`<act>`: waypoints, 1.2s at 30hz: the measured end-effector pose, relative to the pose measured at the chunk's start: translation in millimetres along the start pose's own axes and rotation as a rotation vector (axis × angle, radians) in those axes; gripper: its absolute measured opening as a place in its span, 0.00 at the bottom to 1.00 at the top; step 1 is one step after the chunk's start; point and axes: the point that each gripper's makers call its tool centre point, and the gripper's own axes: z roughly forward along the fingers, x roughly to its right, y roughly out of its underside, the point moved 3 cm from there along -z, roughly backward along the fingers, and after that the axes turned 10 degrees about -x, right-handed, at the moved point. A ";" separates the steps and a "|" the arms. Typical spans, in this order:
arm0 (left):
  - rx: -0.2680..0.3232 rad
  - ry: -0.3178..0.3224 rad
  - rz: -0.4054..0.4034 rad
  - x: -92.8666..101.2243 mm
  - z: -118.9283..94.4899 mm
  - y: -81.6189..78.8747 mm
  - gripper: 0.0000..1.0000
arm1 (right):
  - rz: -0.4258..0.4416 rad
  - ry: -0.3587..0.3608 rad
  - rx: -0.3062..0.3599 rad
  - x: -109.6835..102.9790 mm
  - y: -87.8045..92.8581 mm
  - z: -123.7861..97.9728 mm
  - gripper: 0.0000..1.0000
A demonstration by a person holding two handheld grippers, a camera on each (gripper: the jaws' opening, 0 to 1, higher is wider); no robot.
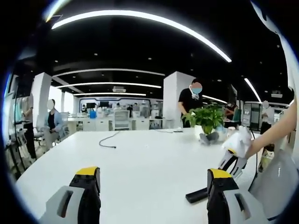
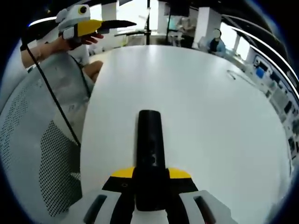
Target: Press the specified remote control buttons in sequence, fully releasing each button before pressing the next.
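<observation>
On the far left of the left gripper view, people sit and stand by desks beyond a large white table (image 1: 140, 154). A thin black cable (image 1: 108, 140) lies on the far part of the tabletop. Nearer, the left gripper (image 1: 154, 179) rises from the bottom edge with its two yellow-tipped jaws spread wide apart and nothing between them. Farther right, a potted green plant (image 1: 205, 119) stands near the table's far edge, with a person in black behind it. At the right edge, a hand holds the right gripper (image 1: 232, 161), angled down to the near right part of the table, where it meets the end of a black remote control (image 1: 197, 195) lying flat on the top.

Up in the far left corner of the right gripper view, the left gripper (image 2: 117, 23) is held in a hand above the table's edge, with a mesh chair (image 2: 37, 154) below it. At centre, the right gripper (image 2: 150, 175) has its jaws closed against both sides of the remote control (image 2: 150, 140), which points away along the white table (image 2: 210, 116).
</observation>
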 end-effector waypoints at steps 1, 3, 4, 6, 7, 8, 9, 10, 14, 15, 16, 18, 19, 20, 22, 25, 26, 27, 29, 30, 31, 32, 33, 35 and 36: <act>-0.001 0.001 0.000 0.1 0.1 0.2 0.98 | 0.000 0.000 0.001 1.3 -0.1 0.2 0.21; -0.002 0.001 0.001 0.0 0.2 0.3 0.98 | -0.004 0.000 -0.001 2.7 -0.5 0.5 0.21; -0.002 0.000 0.001 -0.2 0.1 0.3 0.98 | -0.006 -0.001 -0.001 3.6 -0.9 0.7 0.21; -0.001 0.000 -0.002 -0.6 0.0 0.3 0.98 | -0.015 -0.004 -0.007 5.1 -1.3 0.8 0.21; 0.000 0.001 -0.005 -0.6 -0.1 0.1 0.98 | -0.017 -0.003 -0.007 6.6 -1.7 1.1 0.21; 0.001 0.001 -0.006 -0.6 -0.1 0.0 0.98 | -0.016 -0.004 -0.007 7.3 -1.8 1.2 0.21; 0.001 0.000 -0.005 -0.8 -0.1 0.0 0.98 | -0.021 -0.007 -0.009 7.9 -1.8 1.2 0.21; 0.000 0.001 -0.005 -0.9 -0.1 0.2 0.98 | -0.030 -0.011 -0.010 8.3 -1.9 1.2 0.21; 0.000 0.000 -0.001 -0.8 -0.2 0.4 0.98 | -0.058 -0.027 -0.022 10.3 -2.4 0.5 0.21; -0.001 0.000 -0.001 -0.8 -0.2 0.5 0.98 | -0.061 -0.029 -0.025 10.8 -2.6 0.6 0.21; -0.002 -0.001 -0.002 -1.0 -0.2 0.7 0.97 | -0.069 -0.032 -0.031 11.7 -2.5 1.0 0.21; 0.001 -0.002 -0.002 -1.4 -0.3 0.3 0.97 | -0.075 -0.035 -0.038 12.2 -2.9 0.9 0.21; 0.001 -0.002 -0.003 -1.6 -0.3 0.3 0.97 | -0.077 -0.037 -0.042 12.3 -3.2 0.9 0.21; 0.001 -0.003 -0.003 -1.7 -0.3 0.3 0.97 | -0.081 -0.038 -0.046 12.9 -3.2 0.9 0.21; 0.003 -0.003 -0.005 -1.8 -0.4 0.1 0.97 | -0.083 -0.041 -0.050 13.3 -3.2 0.7 0.21; 0.004 -0.004 -0.008 -2.1 -0.6 0.1 0.97 | -0.090 -0.047 -0.054 14.9 -3.2 0.8 0.21; 0.004 -0.003 -0.009 -2.1 -0.6 0.3 0.97 | -0.091 -0.048 -0.054 15.3 -3.1 0.8 0.21; 0.004 -0.003 -0.010 -2.0 -0.7 0.2 0.97 | -0.092 -0.050 -0.056 15.9 -3.2 0.9 0.21; 0.003 -0.003 -0.008 -1.9 -0.7 0.3 0.97 | -0.093 -0.050 -0.059 16.7 -3.5 1.0 0.21; 0.002 -0.002 -0.008 -1.7 -0.6 0.4 0.97 | -0.093 -0.050 -0.059 17.3 -3.6 1.0 0.21; 0.001 -0.002 -0.006 -1.6 -0.5 0.6 0.97 | -0.091 -0.049 -0.060 18.2 -3.8 1.0 0.21; 0.001 -0.002 -0.005 -1.6 -0.5 0.6 0.97 | -0.088 -0.049 -0.060 18.8 -3.8 1.1 0.21; 0.001 -0.001 -0.004 -1.4 -0.5 0.6 0.97 | -0.088 -0.048 -0.060 19.7 -3.8 1.4 0.21; 0.004 -0.004 0.003 -1.6 -0.6 0.2 0.97 | -0.082 -0.047 -0.058 20.8 -4.2 1.3 0.21; 0.004 -0.006 0.005 -1.7 -0.7 0.1 0.97 | -0.082 -0.046 -0.057 21.5 -4.0 1.4 0.21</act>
